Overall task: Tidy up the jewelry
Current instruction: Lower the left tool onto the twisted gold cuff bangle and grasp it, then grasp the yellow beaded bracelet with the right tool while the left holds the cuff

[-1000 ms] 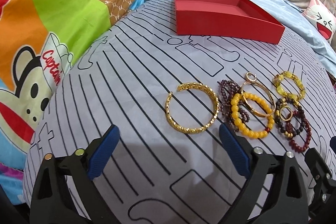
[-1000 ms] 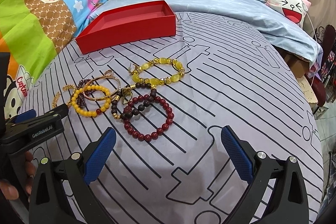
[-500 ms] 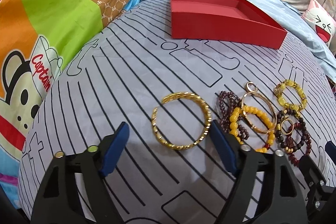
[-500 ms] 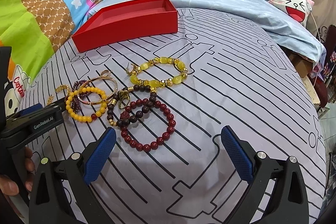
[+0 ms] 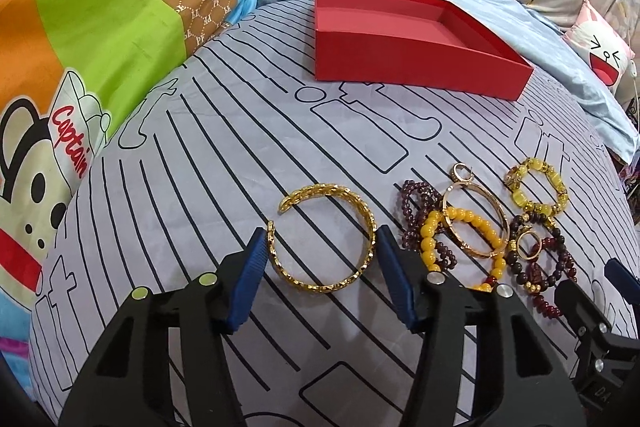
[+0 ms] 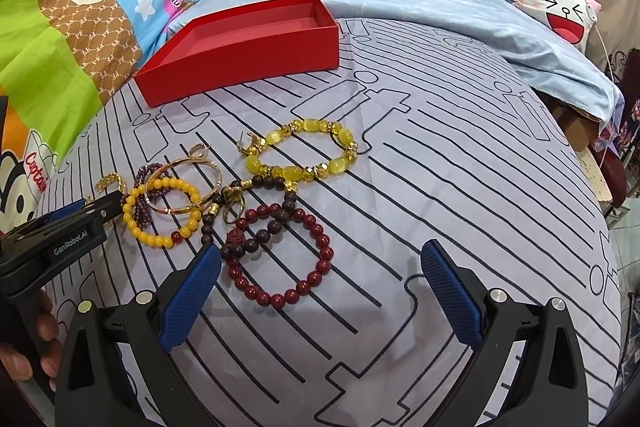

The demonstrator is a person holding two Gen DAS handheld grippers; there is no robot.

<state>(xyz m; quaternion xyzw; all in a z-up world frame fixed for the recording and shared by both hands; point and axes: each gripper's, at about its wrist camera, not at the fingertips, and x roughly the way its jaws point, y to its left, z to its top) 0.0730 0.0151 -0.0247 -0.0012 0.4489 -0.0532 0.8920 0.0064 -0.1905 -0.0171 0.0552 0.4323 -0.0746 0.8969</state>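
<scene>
A gold open cuff bracelet [image 5: 324, 239] lies on the striped grey sheet. My left gripper [image 5: 320, 253] has its blue pads on both sides of the cuff, closing around it. To its right lies a cluster: a yellow bead bracelet [image 5: 464, 247], a thin gold bangle [image 5: 474, 219], purple beads [image 5: 416, 207] and a yellow-crystal bracelet [image 5: 536, 189]. An empty red box [image 5: 416, 31] sits behind. My right gripper [image 6: 320, 275] is open above a dark red bead bracelet [image 6: 288, 259], its left pad next to it.
A colourful cartoon quilt [image 5: 80, 27] rises on the left. A light blue blanket [image 6: 440, 11] and a white face cushion [image 6: 560, 7] lie behind and right. The bed edge [image 6: 592, 155] drops off at the right.
My left gripper moved forward over the gold cuff and its jaws narrowed until the pads flank it. My right gripper moved forward and down toward the red bead bracelet.
</scene>
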